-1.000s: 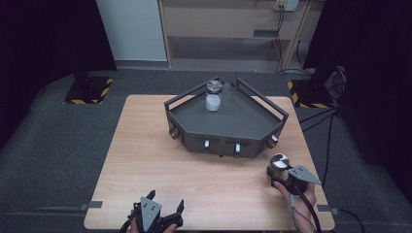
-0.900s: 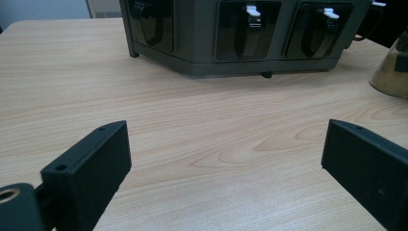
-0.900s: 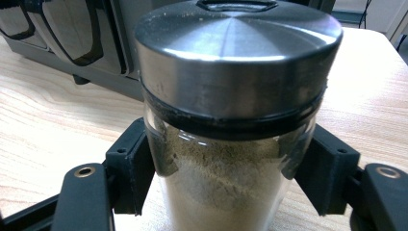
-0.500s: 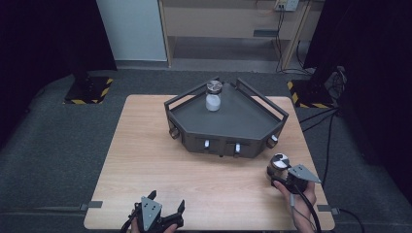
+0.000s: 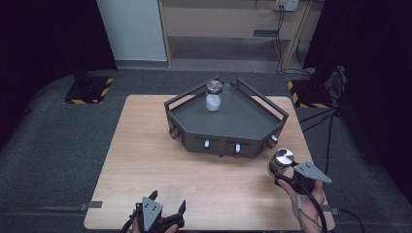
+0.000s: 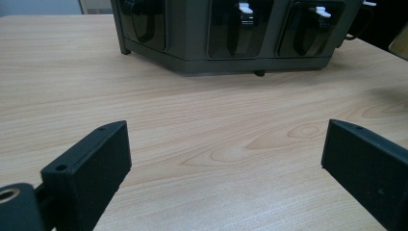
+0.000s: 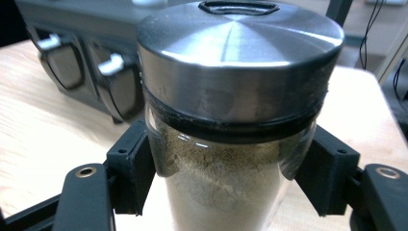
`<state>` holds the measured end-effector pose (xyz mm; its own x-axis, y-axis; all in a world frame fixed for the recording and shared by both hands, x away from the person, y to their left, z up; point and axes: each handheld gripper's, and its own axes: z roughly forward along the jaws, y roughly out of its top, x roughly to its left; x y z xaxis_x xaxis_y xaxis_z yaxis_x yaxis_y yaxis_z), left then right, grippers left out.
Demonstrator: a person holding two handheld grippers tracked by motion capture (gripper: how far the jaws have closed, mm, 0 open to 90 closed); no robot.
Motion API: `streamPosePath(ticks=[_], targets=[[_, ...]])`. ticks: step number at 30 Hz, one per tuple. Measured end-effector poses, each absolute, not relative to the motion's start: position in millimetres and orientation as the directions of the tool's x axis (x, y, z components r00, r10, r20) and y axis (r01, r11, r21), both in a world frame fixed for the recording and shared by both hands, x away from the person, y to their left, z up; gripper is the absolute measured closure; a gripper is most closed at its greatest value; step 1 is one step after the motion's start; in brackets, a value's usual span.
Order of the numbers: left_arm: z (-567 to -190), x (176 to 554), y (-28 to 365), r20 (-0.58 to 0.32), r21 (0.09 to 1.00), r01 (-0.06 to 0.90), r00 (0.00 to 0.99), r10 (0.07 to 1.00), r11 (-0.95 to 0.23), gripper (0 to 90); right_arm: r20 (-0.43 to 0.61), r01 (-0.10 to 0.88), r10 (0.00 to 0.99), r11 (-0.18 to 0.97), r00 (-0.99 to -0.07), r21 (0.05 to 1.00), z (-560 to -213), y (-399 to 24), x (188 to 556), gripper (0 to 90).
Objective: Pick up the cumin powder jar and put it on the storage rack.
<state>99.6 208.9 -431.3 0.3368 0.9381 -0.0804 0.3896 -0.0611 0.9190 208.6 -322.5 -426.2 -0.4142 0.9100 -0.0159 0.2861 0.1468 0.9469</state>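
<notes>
My right gripper (image 5: pixel 286 171) clasps an upright spice jar (image 7: pixel 231 120) at the table's (image 5: pixel 145 160) near right corner; the tray (image 5: pixel 228 131) lies forward and leftward, nearer this hand. My left gripper (image 6: pixel 226 159) rests released, jaws spread over bare wood.

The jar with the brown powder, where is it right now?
The brown-powder jar sits between the right gripper's fingers, near the table's front right, just right of the dark tray.
</notes>
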Motion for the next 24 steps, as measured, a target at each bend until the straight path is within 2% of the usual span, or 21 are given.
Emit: streamPosePath(ticks=[14,24], targets=[[-432.6,99.9,208.8,-0.091,0.916,0.398,0.342,0.935,-0.056,2.4,-0.081,0.180,0.887,0.180,-0.454,0.967,-377.2,-307.8,212.7,30.9],[-433.3,99.9,210.1,-0.093,0.914,0.401,0.343,0.935,-0.056,2.4,-0.104,0.143,0.884,0.188,-0.455,0.972,-353.4,-288.7,250.3,30.9]])
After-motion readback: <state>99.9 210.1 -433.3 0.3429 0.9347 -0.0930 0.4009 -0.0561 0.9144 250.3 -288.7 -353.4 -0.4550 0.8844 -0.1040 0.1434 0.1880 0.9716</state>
